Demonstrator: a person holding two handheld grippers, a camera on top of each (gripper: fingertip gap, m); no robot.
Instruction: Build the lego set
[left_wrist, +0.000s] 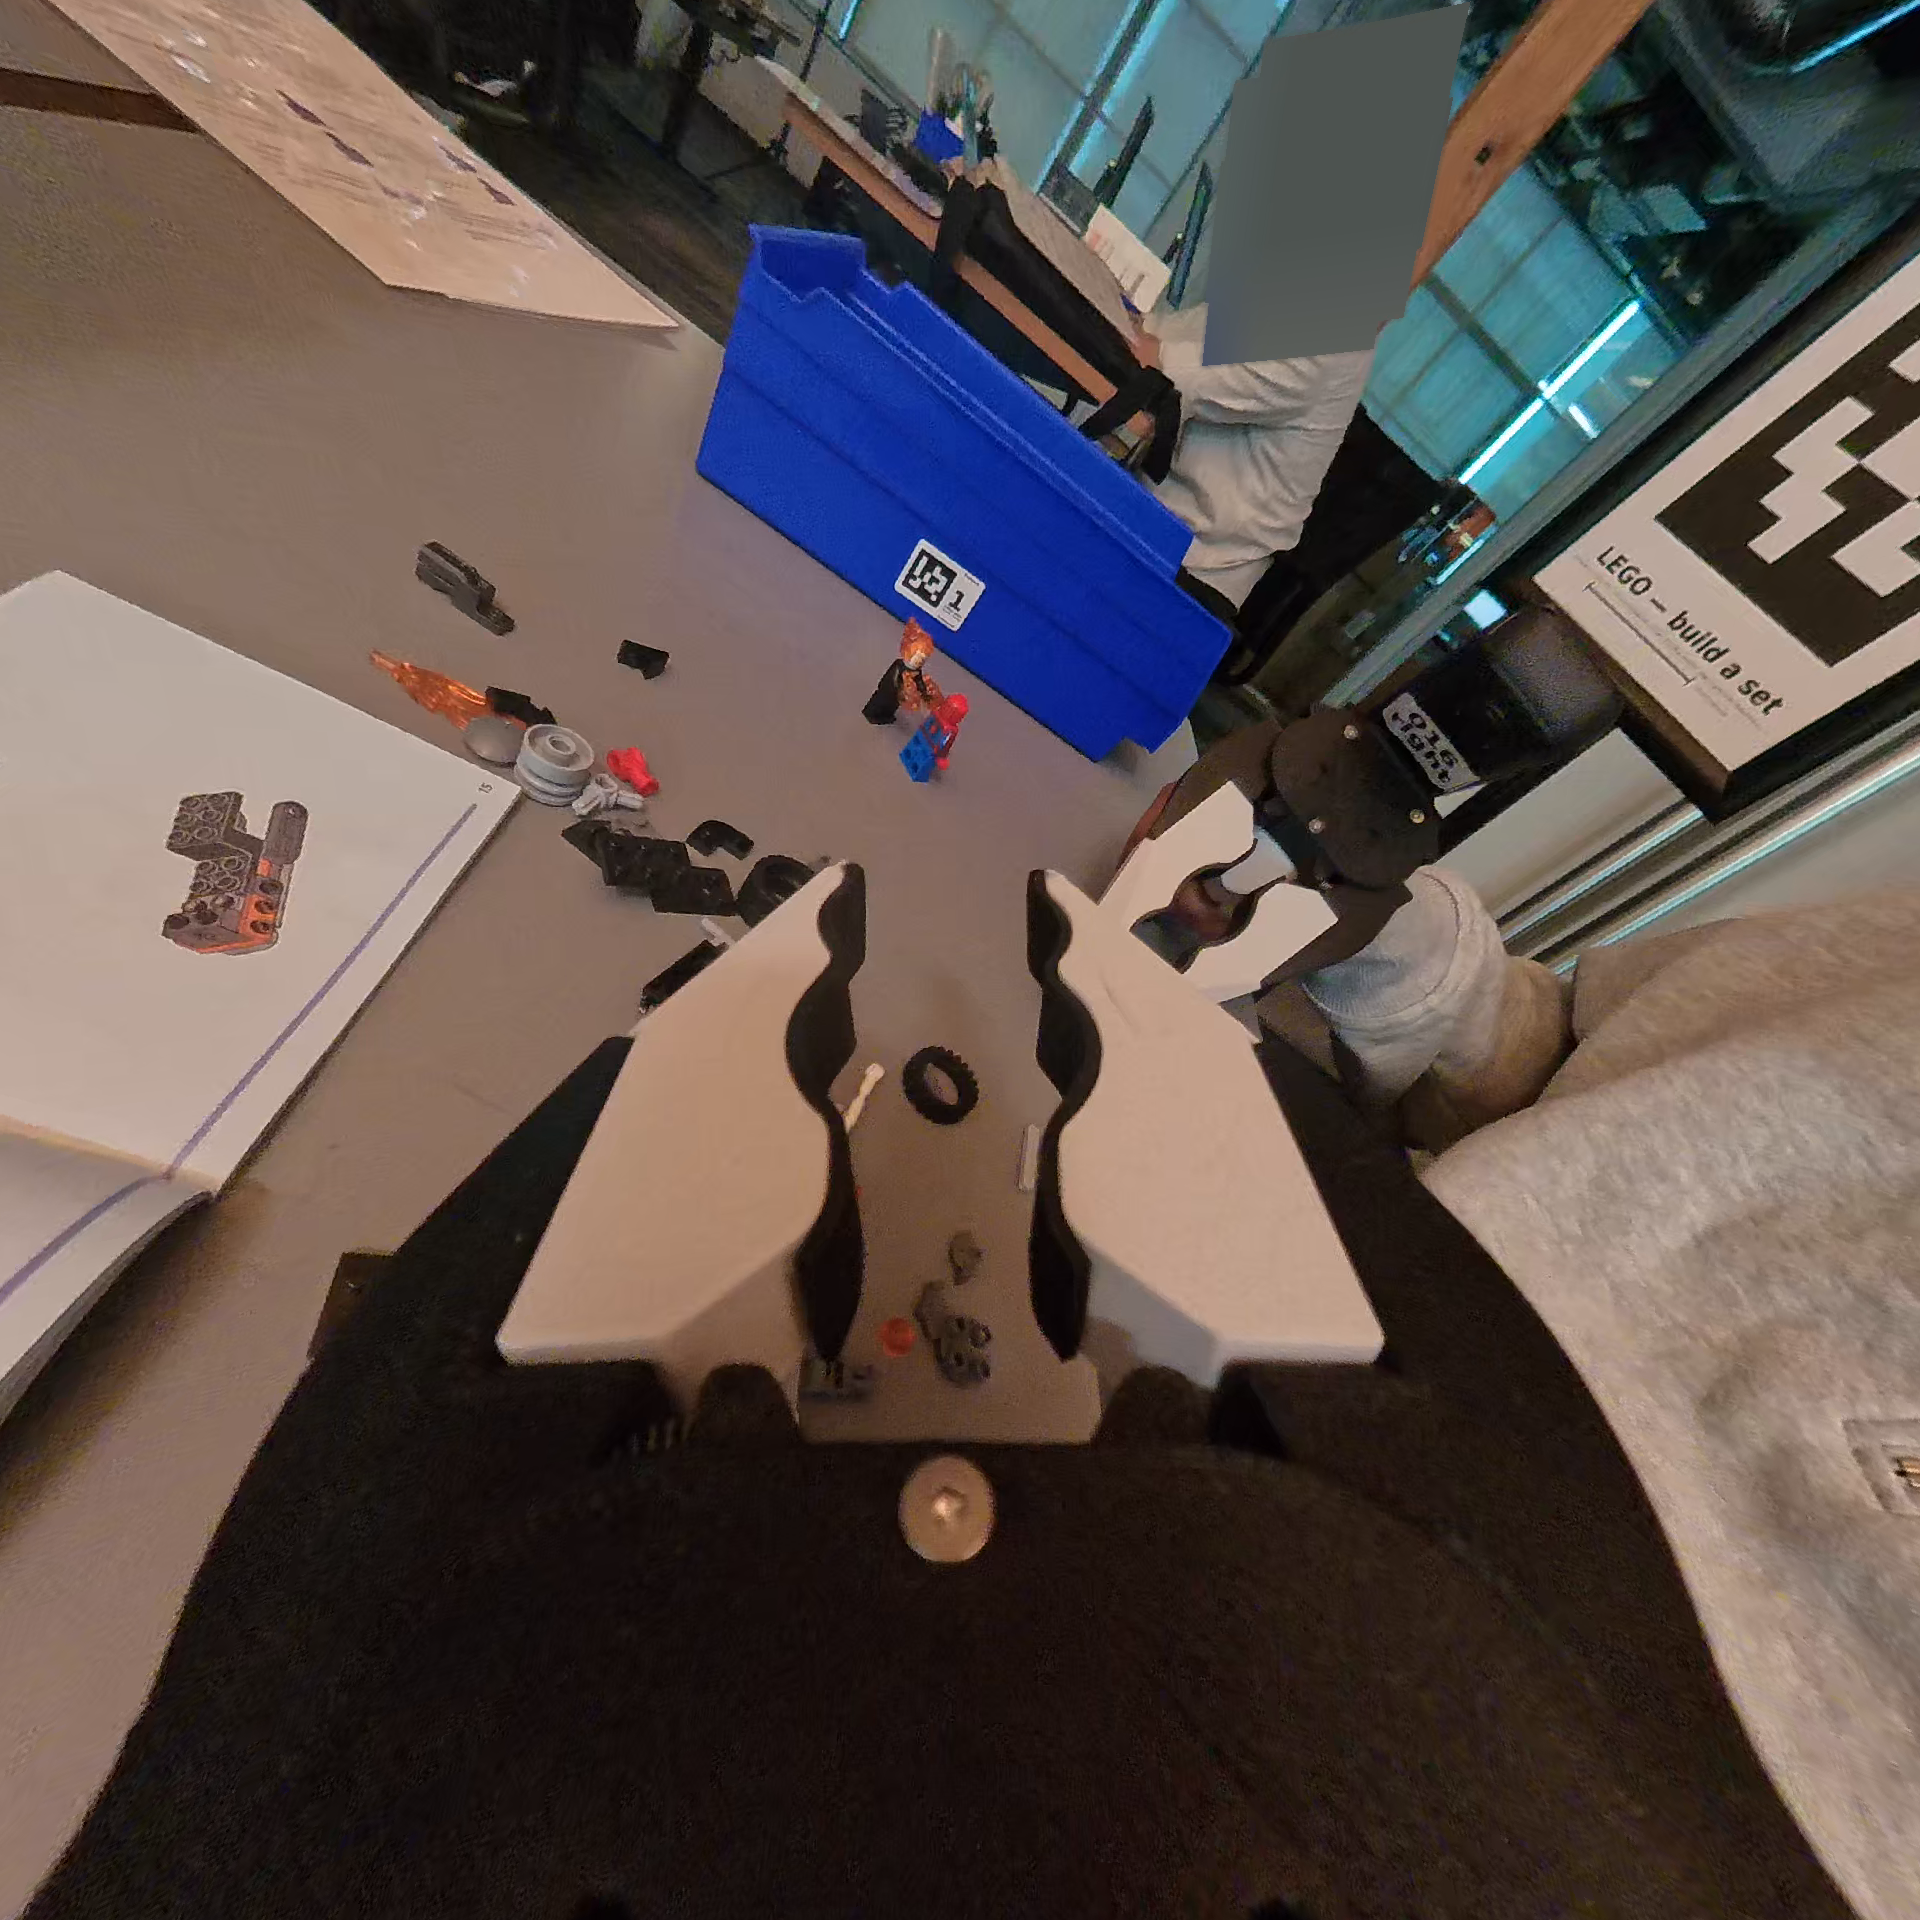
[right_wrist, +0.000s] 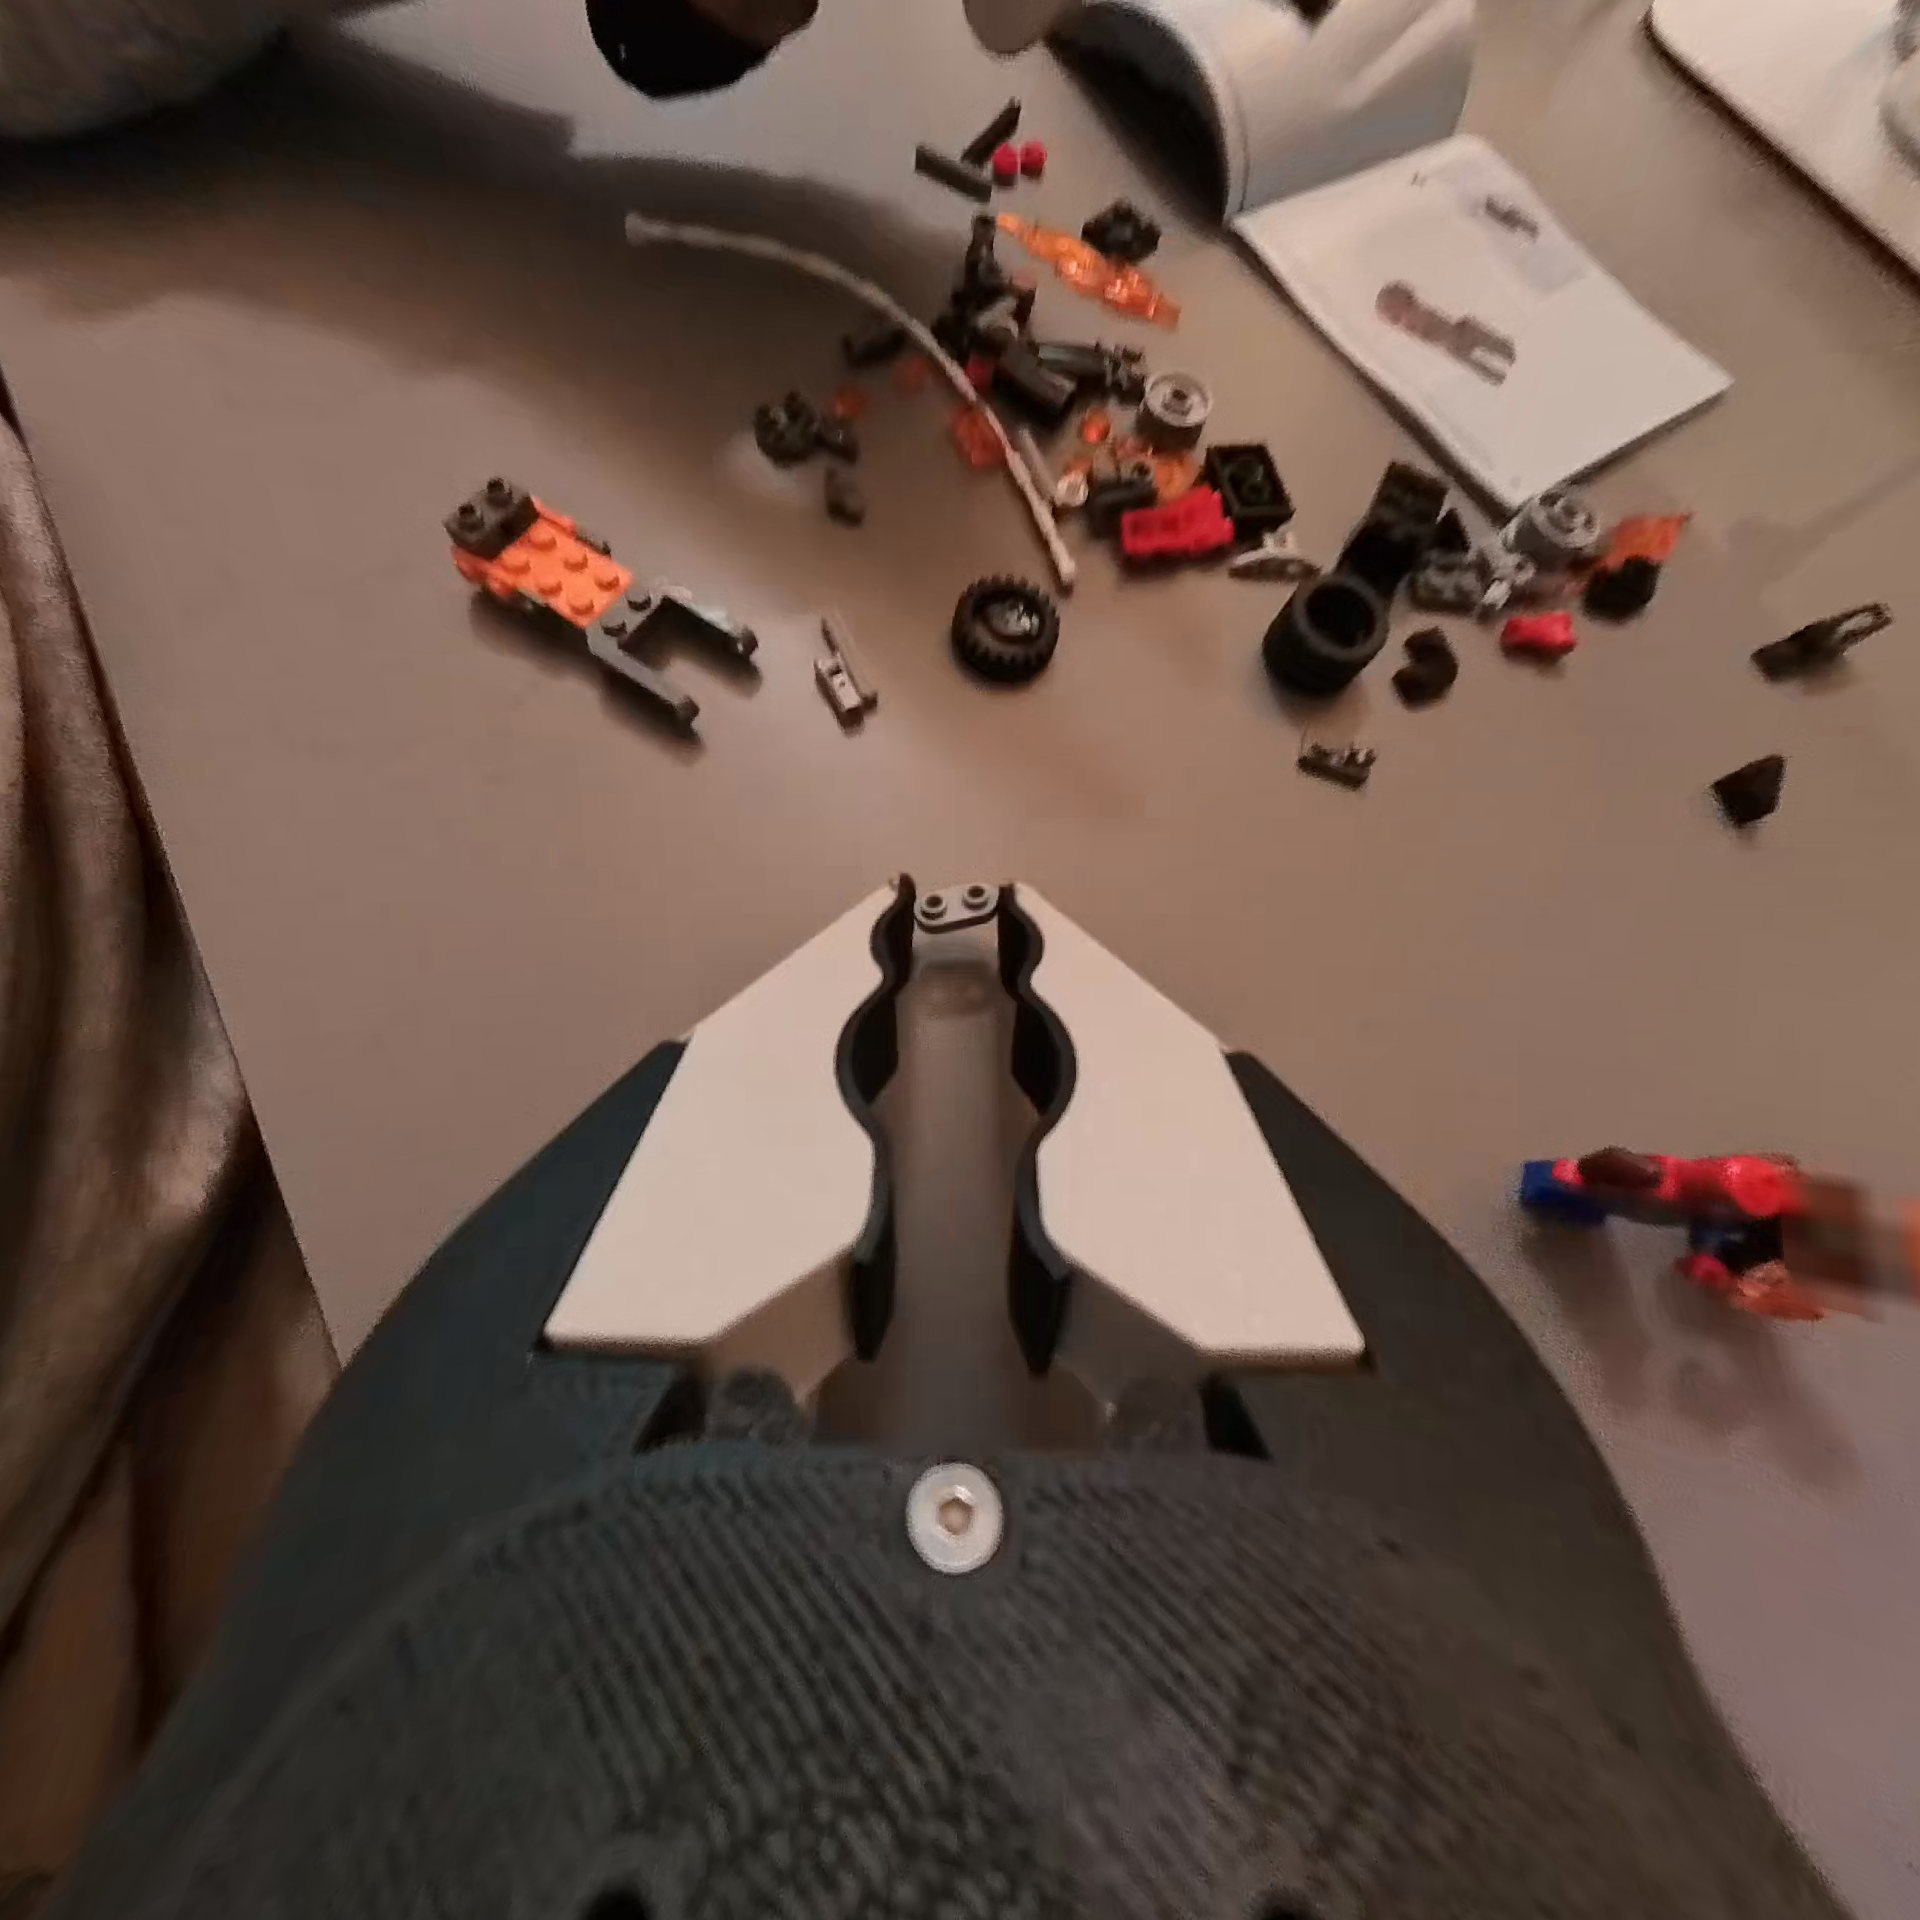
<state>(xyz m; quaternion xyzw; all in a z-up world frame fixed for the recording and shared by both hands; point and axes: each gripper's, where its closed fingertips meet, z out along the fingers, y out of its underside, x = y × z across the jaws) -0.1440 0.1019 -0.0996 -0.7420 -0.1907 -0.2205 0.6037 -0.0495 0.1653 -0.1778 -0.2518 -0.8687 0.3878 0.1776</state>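
My left gripper (left_wrist: 945, 894) is open and empty, low over the grey table. A small black tyre (left_wrist: 940, 1084) and a few small grey pieces (left_wrist: 958, 1335) lie on the table between its fingers. My right gripper (right_wrist: 954, 896) is shut on a small grey two-stud plate (right_wrist: 954, 902), held at its tips above the table. It also shows in the left wrist view (left_wrist: 1174, 914), just right of the left gripper. A partly built orange and black assembly (right_wrist: 561, 571) lies ahead to the left in the right wrist view.
A pile of loose black, red and orange parts (right_wrist: 1091, 416) with a grey hose (right_wrist: 935, 353), two tyres (right_wrist: 1325, 629) and an open booklet (right_wrist: 1486, 332) lies ahead. Two minifigures (left_wrist: 920, 707) stand by a blue bin (left_wrist: 935, 499). A person sits behind. Across from one pair of fingers to the other is roughly 15 centimeters.
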